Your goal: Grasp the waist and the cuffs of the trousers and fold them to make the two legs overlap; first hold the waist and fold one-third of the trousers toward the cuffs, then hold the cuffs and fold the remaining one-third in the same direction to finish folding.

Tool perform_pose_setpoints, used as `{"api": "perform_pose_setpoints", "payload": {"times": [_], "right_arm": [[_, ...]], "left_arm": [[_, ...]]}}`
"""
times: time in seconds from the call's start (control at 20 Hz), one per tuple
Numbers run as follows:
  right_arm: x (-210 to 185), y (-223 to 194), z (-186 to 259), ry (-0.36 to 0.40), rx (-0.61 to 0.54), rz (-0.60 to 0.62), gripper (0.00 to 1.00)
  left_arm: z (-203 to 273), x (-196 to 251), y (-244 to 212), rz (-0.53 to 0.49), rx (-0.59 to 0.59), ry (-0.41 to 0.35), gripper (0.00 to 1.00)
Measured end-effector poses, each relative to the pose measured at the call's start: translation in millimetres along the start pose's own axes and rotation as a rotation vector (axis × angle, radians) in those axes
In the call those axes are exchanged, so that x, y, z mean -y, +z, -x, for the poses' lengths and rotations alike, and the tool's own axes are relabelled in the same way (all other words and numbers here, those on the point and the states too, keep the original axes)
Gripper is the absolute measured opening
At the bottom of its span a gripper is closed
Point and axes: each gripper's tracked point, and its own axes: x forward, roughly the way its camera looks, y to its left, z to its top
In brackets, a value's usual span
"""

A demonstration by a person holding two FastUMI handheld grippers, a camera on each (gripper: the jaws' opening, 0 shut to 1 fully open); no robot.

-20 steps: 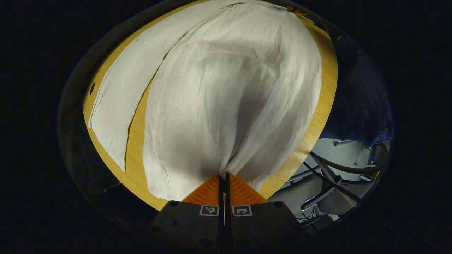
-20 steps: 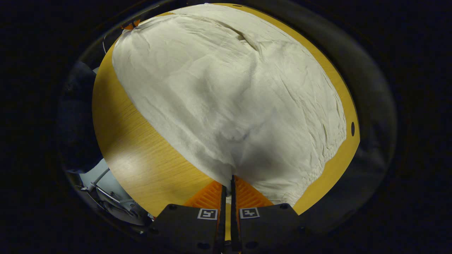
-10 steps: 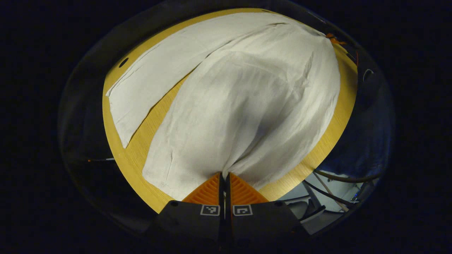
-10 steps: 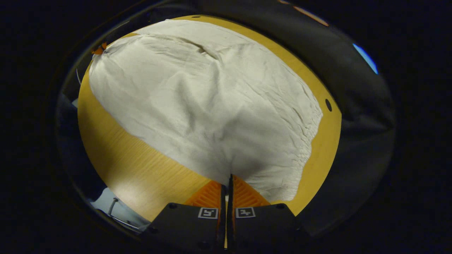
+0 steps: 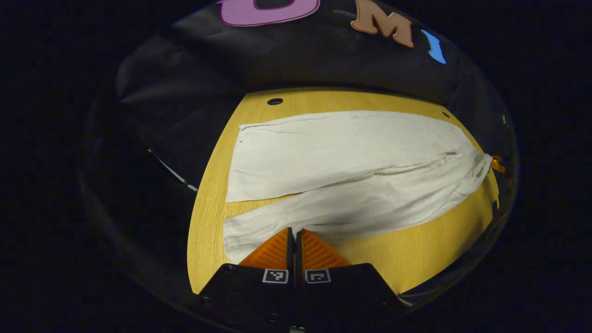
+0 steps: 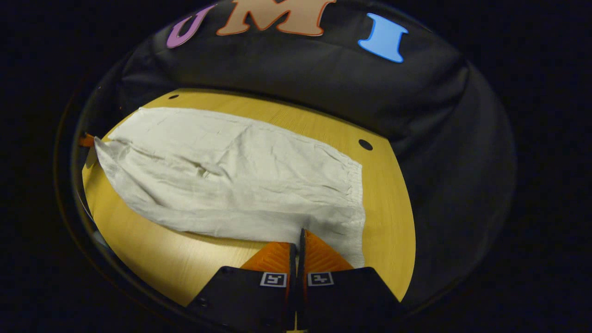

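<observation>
Lighting: dim throughout; the booth wall (image 6: 296, 88) is rendered near black, with faint folds just made out. The brightest surfaces are the pale trousers (image 5: 351, 157) and the wooden table (image 5: 416, 249), lit softly from above. A pale sheen is seen on the near table top (image 6: 162, 259) in the right gripper view. Soft shadows are cast under the raised cloth edges. No hard glare is recorded.

Picture quality: focus is fair at the centre; no motion blur is noted. Strong fisheye bending is shown, the table edges being curved, and detail is lost and darkened toward the rim.
</observation>
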Motion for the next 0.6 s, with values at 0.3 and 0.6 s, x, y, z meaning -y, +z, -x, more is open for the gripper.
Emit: {"api": "perform_pose_setpoints", "payload": {"times": [0.3,0.6], "right_arm": [[16,73,-18,-0.095,0.144,-0.108,0.02],[13,121,-106,-0.143,0.145,-0.129,0.02]], "left_arm": [[-35,-14,90,0.09,0.143,0.049,0.0],[-114,-25,114,0.102,0.128,0.131,0.0]]}}
